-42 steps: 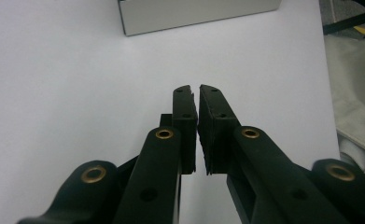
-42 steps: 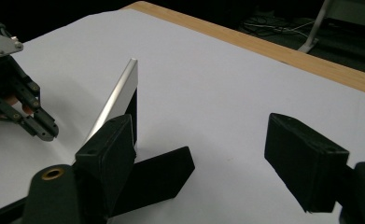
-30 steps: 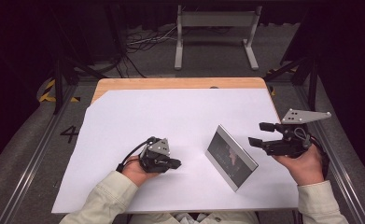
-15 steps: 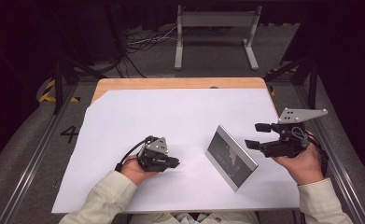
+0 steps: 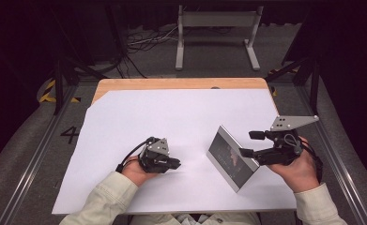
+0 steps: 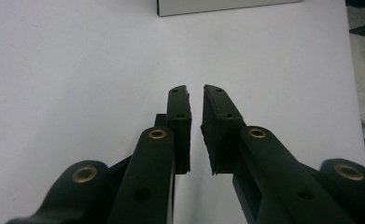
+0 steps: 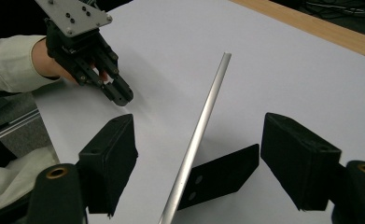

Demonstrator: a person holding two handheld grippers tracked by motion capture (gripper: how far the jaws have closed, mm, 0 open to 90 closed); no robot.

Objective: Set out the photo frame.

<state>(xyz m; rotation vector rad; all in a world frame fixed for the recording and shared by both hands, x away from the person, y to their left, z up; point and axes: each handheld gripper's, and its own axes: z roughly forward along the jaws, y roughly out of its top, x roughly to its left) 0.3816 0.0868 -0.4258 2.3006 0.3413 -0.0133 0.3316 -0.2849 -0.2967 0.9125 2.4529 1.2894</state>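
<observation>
Your right gripper (image 5: 249, 143) has its jaws spread wide on either side of the picture frame's (image 5: 231, 157) thin metal edge, pads not touching it; the frame stands tilted on the white sheet (image 5: 172, 117) near the table's front right corner. Your left gripper (image 5: 175, 163) rests low on the sheet toward the front edge, well apart from the frame, jaws just opened to a narrow gap with nothing between them.

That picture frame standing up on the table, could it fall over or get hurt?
Maybe. The picture frame stands tilted on a thin black prop, so a bump could tip it flat. The right gripper has open jaws on either side of its silver edge; closing off-centre might push it over. The left gripper rests apart on the white sheet, not steadying it.
</observation>
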